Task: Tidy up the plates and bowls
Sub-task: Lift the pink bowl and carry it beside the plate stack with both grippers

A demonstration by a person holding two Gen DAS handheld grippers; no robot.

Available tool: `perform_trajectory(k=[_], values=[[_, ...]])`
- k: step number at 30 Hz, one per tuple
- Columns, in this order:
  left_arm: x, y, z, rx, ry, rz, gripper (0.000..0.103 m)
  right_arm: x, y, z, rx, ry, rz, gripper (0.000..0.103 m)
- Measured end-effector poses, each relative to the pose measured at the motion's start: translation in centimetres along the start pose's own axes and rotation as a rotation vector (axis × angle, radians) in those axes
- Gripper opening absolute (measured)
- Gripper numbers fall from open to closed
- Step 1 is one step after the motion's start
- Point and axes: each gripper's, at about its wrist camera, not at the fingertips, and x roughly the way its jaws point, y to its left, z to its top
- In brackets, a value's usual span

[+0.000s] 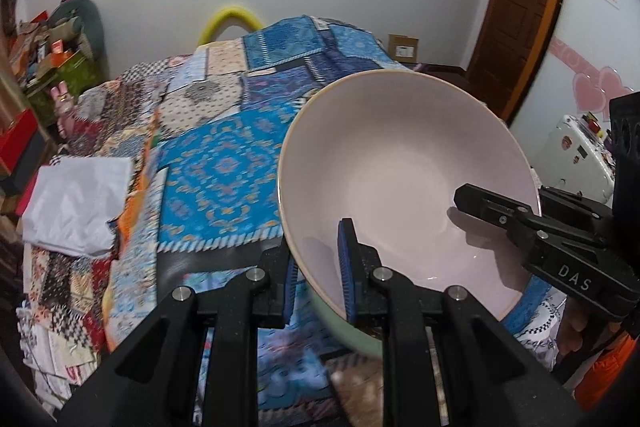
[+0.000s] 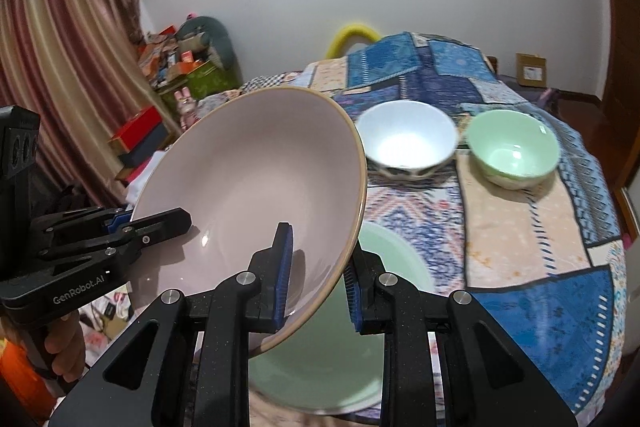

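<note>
Left gripper (image 1: 318, 283): we find its jaws closed on the rim of the large pink bowl (image 1: 404, 171), one blue pad inside the wall, the other outside; the tool points down at a slant.
Right gripper (image 2: 318, 279): we find it clamped on the opposite rim of the same bowl, one pad inside and one outside, likewise pitched downward.
Pink bowl: held between both tools, clear of the patchwork cloth (image 2: 516, 227), tilted, mouth open toward the cameras.
Green dish (image 2: 320, 359): directly beneath the pink bowl, below the right tool's fingers; we cannot tell whether the two touch.
White bowl (image 2: 408, 141): upright on the cloth, beyond the right tool's tips.
Small green bowl (image 2: 514, 147): just beside the white bowl, further right.
Hands: part of a hand (image 2: 66, 343) grips the left tool's handle from below; fingers (image 1: 572, 331) wrap the right tool's handle.
</note>
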Motion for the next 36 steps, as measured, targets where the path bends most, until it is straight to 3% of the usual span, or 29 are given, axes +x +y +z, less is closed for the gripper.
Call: perform_trajectory(k=[15, 36], values=[[-1.8, 8.7, -4.4, -0.121, 0.03, 0.109, 0.019, 5.3, 7.0, -0.7, -0.083, 0.087, 0.117, 0.022], [3.6, 14.6, -9.8, -0.245, 0.196, 0.114, 0.019, 12.2, 10.5, -4.1, -0.146, 0.291, 0.121, 0.022]])
